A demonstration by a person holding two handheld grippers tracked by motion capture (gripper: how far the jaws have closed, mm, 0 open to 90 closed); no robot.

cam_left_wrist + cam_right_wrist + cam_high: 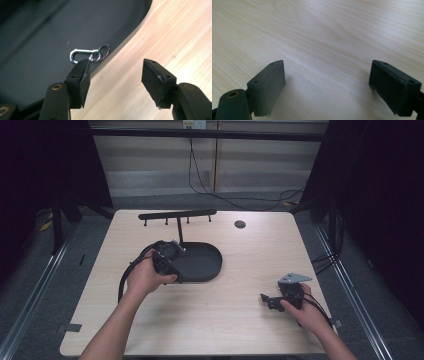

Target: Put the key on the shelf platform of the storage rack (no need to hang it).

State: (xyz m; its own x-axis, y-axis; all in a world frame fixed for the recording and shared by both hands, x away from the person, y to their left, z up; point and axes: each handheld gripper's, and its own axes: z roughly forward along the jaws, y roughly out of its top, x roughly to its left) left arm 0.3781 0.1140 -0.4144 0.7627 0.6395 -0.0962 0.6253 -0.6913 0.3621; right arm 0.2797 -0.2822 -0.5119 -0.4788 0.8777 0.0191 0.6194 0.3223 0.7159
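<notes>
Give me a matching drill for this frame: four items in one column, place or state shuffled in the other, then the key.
Items:
1. carabiner clip
2. left gripper
3. right gripper
4. black stand

Place or state:
A. jaws open over bare wood, near the table's right edge
B. middle of the table, hook bar on top
C. lying on the dark base, near its rim
D. jaws open, straddling the base's edge, just short of the clip

Pairs: 1-C, 2-D, 3-A, 4-B

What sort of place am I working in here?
Most likely a lab recording station, not a home: a bare wooden table with a black hook stand, dark curtains on both sides, and loose cables along the back wall.
</notes>
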